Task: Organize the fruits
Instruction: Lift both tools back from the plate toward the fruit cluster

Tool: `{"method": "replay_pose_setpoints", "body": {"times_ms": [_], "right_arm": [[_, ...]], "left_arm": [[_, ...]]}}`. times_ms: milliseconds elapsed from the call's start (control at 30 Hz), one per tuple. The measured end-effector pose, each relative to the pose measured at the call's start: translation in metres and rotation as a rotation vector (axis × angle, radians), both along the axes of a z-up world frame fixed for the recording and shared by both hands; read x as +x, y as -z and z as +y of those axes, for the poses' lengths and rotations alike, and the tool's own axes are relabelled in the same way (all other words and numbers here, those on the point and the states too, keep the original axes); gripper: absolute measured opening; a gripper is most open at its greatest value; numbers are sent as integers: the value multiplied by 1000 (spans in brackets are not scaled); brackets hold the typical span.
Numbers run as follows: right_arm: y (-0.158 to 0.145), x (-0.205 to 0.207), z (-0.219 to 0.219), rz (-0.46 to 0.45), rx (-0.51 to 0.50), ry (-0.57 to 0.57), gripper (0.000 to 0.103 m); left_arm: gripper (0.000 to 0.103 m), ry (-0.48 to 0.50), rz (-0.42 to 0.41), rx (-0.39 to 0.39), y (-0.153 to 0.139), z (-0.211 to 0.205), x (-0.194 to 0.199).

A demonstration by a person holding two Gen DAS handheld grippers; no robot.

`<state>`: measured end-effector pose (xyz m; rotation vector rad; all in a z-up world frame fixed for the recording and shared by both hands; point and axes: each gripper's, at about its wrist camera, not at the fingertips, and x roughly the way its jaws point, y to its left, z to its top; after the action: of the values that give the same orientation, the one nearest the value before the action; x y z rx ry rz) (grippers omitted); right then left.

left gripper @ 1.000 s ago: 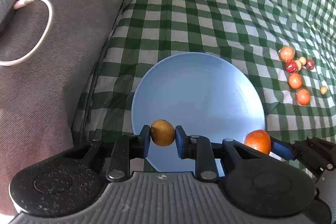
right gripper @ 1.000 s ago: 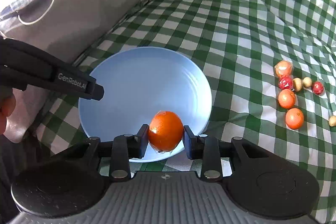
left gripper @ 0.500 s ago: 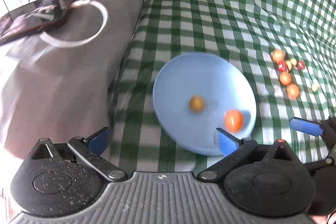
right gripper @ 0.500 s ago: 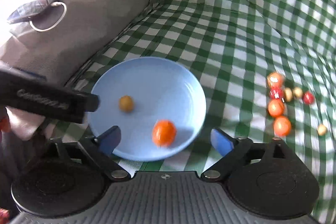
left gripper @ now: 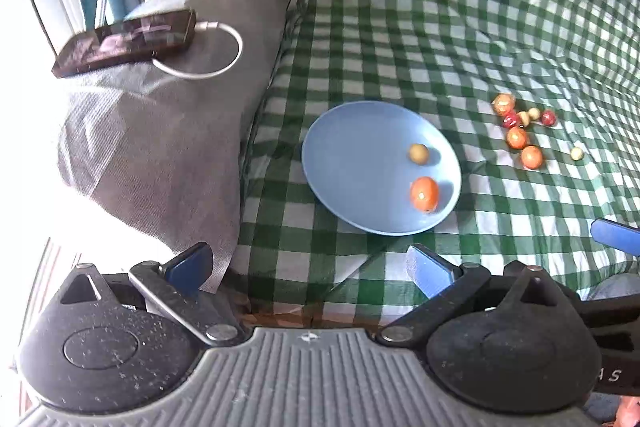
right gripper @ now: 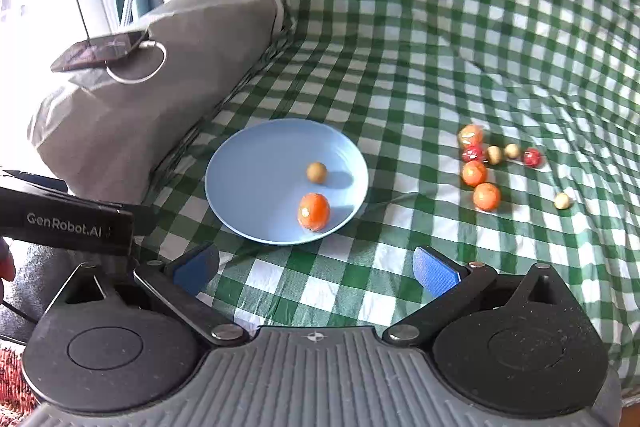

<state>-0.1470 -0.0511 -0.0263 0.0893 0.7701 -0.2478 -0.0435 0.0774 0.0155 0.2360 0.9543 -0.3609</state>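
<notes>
With two fruits in the blue plate [right gripper: 244, 163], both grippers (left gripper [left gripper: 308, 267] fingers wide and empty, right gripper [right gripper: 316, 269] fingers opening, nothing between) likely next reach the loose fruits [right gripper: 486, 197].

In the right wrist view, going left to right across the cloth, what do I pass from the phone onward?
Phone on the grey cushion → blue plate → small tan fruit in the plate → cluster of loose fruits on the checked cloth → lone pale fruit.
</notes>
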Motion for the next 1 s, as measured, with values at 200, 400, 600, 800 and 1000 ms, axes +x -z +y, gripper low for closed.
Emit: {"method": "replay_pose_setpoints", "body": {"times_ms": [200,400,600,800,1000], "right_arm": [[-11,-24,4,-55,-4,16,102],[-19,-38,7,-89,-18,9,102],[-19,-39,9,-90,-18,13,102],[-16,-37,11,-78,-6,4,102],[-14,-32,12,-63,-5,-16,102]], "left_arm": [[103,25,-58,7,-13,-4,-24],[103,26,-94,1,-24,-4,-35],[103,26,-93,2,-25,-4,-36],[103,21,-84,11,-21,0,-31],[103,13,-63,8,-17,1,-25]]}}
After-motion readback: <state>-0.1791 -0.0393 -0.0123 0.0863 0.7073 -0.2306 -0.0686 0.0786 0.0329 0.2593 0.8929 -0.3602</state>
